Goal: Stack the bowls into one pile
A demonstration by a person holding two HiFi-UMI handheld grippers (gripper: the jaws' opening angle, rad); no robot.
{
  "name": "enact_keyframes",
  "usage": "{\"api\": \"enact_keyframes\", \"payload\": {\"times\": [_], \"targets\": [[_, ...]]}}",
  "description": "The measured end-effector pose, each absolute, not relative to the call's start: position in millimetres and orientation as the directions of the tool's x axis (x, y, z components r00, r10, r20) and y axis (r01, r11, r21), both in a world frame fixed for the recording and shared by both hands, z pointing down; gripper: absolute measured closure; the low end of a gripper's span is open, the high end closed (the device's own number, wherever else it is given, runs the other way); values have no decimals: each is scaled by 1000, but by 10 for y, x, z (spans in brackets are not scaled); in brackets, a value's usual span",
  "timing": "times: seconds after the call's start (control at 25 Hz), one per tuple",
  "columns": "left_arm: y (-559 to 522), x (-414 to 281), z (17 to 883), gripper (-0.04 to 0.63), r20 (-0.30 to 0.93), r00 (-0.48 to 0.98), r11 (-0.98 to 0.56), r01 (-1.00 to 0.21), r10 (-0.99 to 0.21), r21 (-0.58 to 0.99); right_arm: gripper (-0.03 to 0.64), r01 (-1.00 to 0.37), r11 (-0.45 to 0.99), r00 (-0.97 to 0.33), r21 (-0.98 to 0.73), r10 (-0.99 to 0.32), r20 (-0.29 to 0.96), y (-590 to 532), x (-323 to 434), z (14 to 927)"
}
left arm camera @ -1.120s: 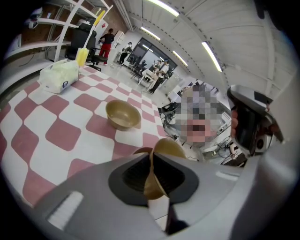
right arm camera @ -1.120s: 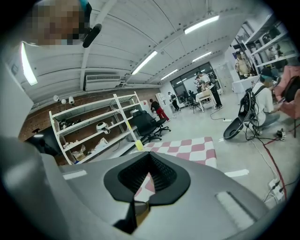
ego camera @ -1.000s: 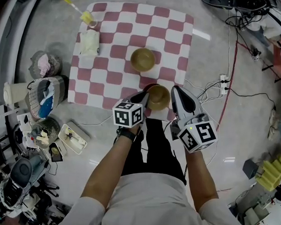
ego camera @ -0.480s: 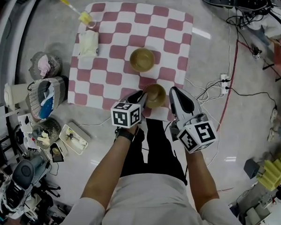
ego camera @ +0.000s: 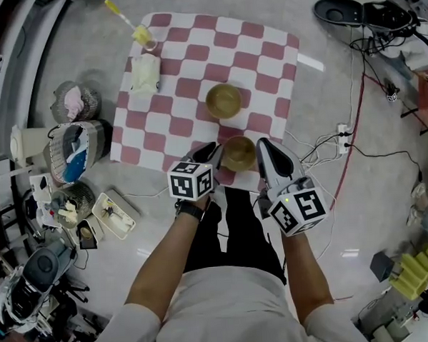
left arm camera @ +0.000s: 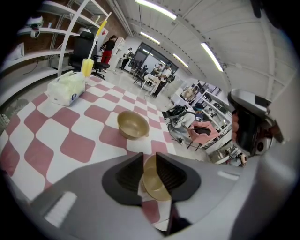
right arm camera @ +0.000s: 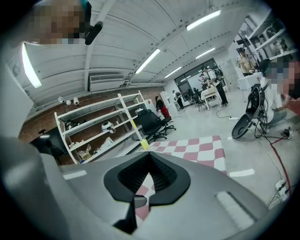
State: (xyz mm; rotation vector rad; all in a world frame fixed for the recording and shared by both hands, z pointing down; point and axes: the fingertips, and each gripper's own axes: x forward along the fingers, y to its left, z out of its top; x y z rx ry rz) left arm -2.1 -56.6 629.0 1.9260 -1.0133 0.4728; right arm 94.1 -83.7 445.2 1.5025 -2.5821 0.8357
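Two gold bowls are in view. One bowl (ego camera: pixel 224 100) (left arm camera: pixel 132 124) sits upright in the middle of the red-and-white checked cloth (ego camera: pixel 187 68). The other bowl (ego camera: pixel 239 152) (left arm camera: pixel 157 183) is near the cloth's near edge, with my left gripper (ego camera: pixel 217 151) (left arm camera: pixel 150 164) shut on its rim. In the left gripper view this bowl is tilted between the pads. My right gripper (ego camera: pixel 263 147) (right arm camera: pixel 149 159) hangs just right of the held bowl, jaws shut with nothing between them.
A tissue packet (ego camera: pixel 144 72) and a yellow cup with a straw (ego camera: pixel 148 38) stand at the cloth's far left corner. Fans and boxes (ego camera: pixel 77 149) crowd the floor to the left. A power strip (ego camera: pixel 343 135) and cables lie to the right.
The held bowl has drawn slightly nearer to the bowl on the cloth. Both grippers kept their states.
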Motion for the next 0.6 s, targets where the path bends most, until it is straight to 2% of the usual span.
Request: {"api": "enact_keyframes", "payload": {"times": [0.6], "targets": [[-1044,-202,6000,552,580,585,-259,-795,-567,549,607,-805,434,-564,-405,-772,293,-1053,726,4347]]}}
